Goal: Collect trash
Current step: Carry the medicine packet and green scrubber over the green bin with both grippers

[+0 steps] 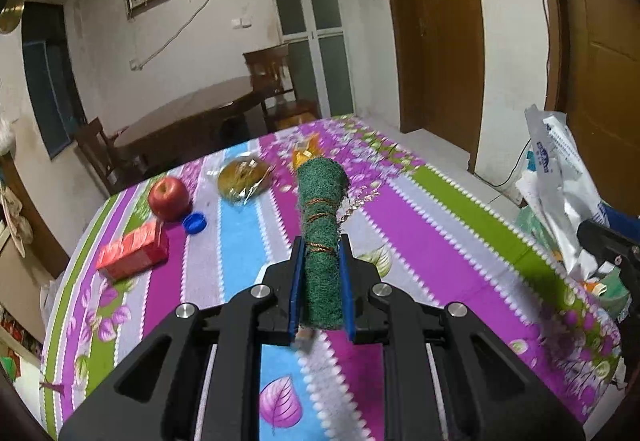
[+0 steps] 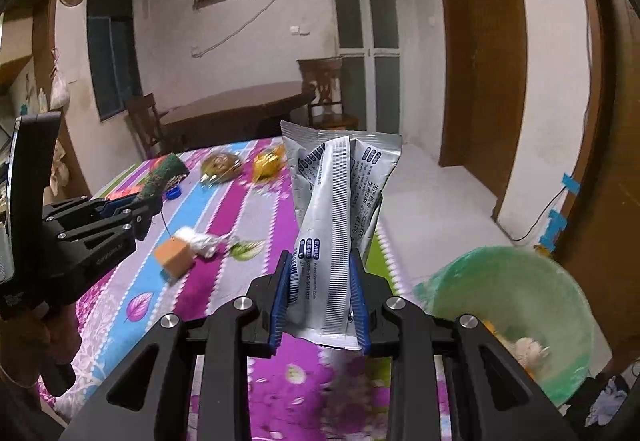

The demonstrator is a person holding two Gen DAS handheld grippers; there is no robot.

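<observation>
My left gripper is shut on a rolled green scouring pad bound with copper wire, held above the table. From the right wrist view, a thin wire runs from that pad and left gripper down to a blurred orange block beside a crumpled white scrap. My right gripper is shut on a creased silver packet with blue print, standing upright between its blue pads. The packet and right gripper also show at the right edge of the left wrist view.
The table has a flowered striped cloth. On it lie a red apple, a blue bottle cap, a red box, a wrapped pastry and a yellow wrapper. A green-lined bin holding scraps stands off the table's right edge.
</observation>
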